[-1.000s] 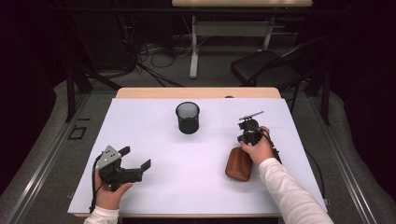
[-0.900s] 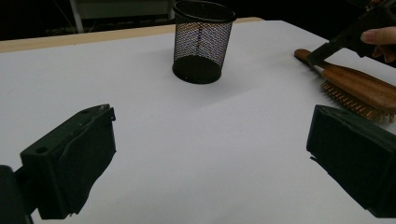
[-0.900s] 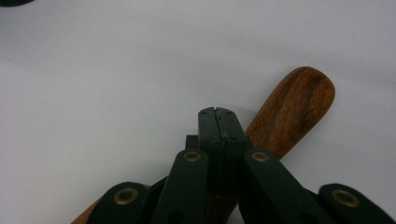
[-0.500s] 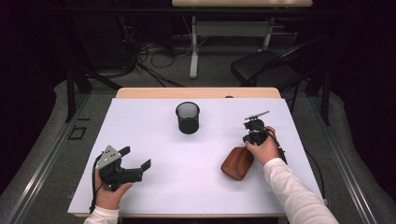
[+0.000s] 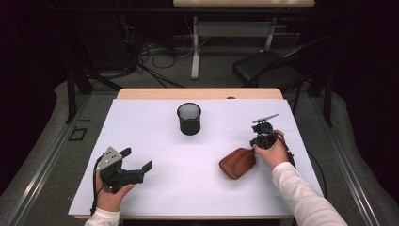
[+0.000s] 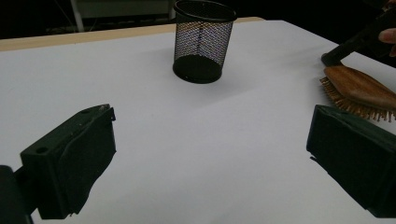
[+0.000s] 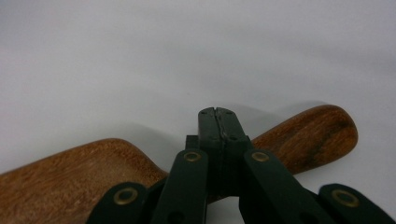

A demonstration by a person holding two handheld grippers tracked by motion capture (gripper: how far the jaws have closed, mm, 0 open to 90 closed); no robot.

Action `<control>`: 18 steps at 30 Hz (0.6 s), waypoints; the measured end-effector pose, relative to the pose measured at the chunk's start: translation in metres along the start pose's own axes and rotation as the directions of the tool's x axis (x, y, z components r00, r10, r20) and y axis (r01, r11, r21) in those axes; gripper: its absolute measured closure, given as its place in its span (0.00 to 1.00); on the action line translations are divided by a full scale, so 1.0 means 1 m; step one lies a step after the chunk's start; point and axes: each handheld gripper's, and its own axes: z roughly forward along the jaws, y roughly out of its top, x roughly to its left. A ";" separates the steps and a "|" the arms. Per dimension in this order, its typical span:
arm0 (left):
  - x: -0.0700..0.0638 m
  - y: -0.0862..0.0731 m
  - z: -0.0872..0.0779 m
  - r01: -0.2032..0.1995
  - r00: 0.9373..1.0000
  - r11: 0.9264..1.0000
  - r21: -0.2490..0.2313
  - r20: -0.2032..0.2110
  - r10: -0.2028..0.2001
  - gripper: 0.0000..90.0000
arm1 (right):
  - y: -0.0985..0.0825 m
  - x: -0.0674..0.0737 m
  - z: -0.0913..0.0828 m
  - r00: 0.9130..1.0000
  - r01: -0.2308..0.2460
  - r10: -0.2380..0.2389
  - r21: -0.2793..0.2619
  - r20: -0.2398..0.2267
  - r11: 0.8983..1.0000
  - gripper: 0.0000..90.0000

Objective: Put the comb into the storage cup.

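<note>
Bench: white top, carrying everything you work with.

Mesh cup: black, upright, mid-bench toward the far edge, well apart from both of your hands; probably the destination, judging by its open mouth.

Hairbrush: wooden, bristles down on the bench's right side, just beside your right hand. The left gripper view shows its bristles; the right gripper view shows its narrow neck instead.

Right tool: clenched on the hairbrush across the neck, the slimmest part to grip.

Left tool: released, jaws wide apart, nothing between them; you hold it low at the left.
</note>
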 end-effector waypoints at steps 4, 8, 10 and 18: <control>0.000 0.000 0.000 -0.001 1.000 1.000 0.000 0.000 0.001 0.01 | -0.005 -0.003 -0.002 1.000 0.003 -0.003 0.007 -0.001 1.000 1.00; 0.000 0.000 0.000 -0.001 1.000 1.000 0.000 -0.001 0.001 0.01 | -0.010 -0.004 -0.005 1.000 0.008 -0.008 0.014 -0.006 1.000 1.00; 0.000 0.000 0.000 -0.001 1.000 1.000 0.000 -0.001 0.001 0.01 | -0.012 -0.004 -0.006 1.000 0.012 -0.012 0.014 -0.013 1.000 1.00; -0.001 0.000 0.000 -0.002 1.000 1.000 0.000 -0.002 0.002 0.01 | -0.021 -0.005 -0.011 1.000 0.024 -0.024 0.024 -0.017 0.999 1.00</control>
